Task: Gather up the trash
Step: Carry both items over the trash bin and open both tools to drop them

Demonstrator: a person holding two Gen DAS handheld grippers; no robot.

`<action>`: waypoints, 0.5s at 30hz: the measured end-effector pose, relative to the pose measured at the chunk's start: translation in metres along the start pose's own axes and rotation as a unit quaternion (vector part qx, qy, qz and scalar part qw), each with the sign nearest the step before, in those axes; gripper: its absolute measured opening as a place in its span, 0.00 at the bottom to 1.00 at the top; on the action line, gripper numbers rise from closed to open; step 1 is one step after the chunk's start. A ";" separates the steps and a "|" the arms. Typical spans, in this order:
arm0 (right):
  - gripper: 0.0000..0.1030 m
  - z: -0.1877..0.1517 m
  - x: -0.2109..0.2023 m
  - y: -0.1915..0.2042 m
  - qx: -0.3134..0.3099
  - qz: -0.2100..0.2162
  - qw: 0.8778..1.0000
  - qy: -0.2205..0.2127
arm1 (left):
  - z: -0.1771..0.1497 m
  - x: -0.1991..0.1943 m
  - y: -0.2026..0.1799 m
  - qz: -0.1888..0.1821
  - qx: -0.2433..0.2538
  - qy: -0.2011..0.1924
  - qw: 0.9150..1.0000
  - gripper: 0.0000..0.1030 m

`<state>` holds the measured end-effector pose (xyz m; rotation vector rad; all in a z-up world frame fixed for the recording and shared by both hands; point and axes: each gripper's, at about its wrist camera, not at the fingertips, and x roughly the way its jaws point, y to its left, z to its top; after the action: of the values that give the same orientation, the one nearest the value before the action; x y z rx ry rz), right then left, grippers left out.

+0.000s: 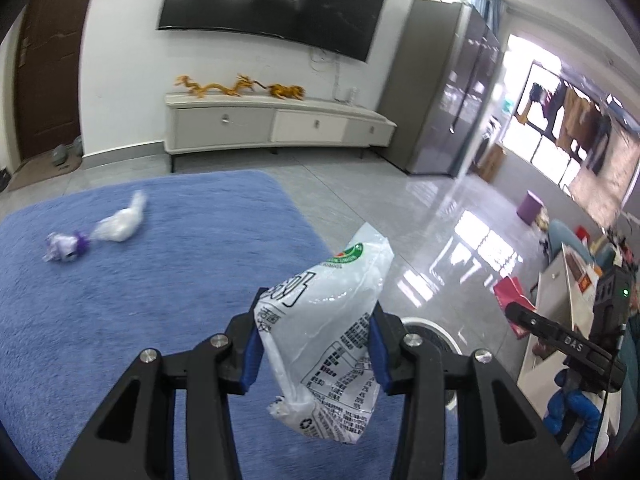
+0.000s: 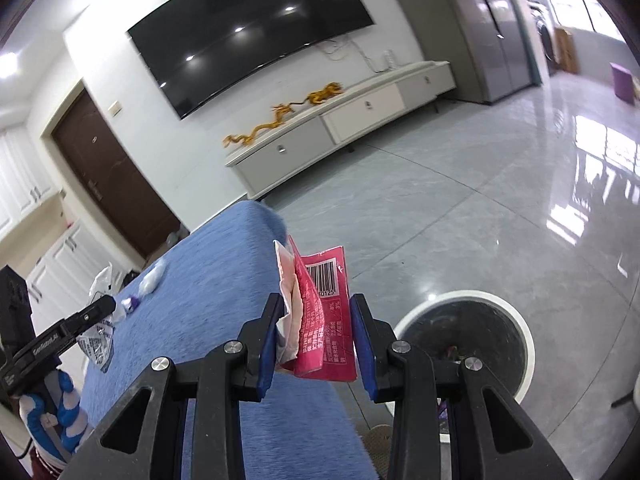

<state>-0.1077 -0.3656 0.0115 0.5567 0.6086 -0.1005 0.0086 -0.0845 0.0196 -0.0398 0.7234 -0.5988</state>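
Bright daylight, floor glare, fisheye warp

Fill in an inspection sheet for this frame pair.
Surface: blue fuzzy carpet on glossy grey tile floor.
Job's things: round white-rimmed bin; crumpled clear wrapper and small purple-white wrapper lying on the carpet.
Clutter: nothing seen.
Grippers: left gripper shut on white printed plastic bag; right gripper shut on red barcoded packet.
Cables: thin wires under wall television.
Surroundings: white cabinet, golden dragon figure.
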 end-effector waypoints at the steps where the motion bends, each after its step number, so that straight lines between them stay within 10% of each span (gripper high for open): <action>1: 0.31 0.000 0.001 -0.008 0.008 -0.002 1.000 0.000 | 0.001 0.006 -0.009 -0.003 0.009 0.006 1.000 0.40; 15: 0.31 -0.027 0.028 -0.124 0.127 -0.067 0.989 0.032 | -0.003 0.117 -0.146 -0.059 0.109 0.118 0.985 0.43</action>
<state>-0.1294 -0.4548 -0.0803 0.7686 0.7003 -0.2910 0.0029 -0.2668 -0.0195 0.1948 0.8845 -0.8023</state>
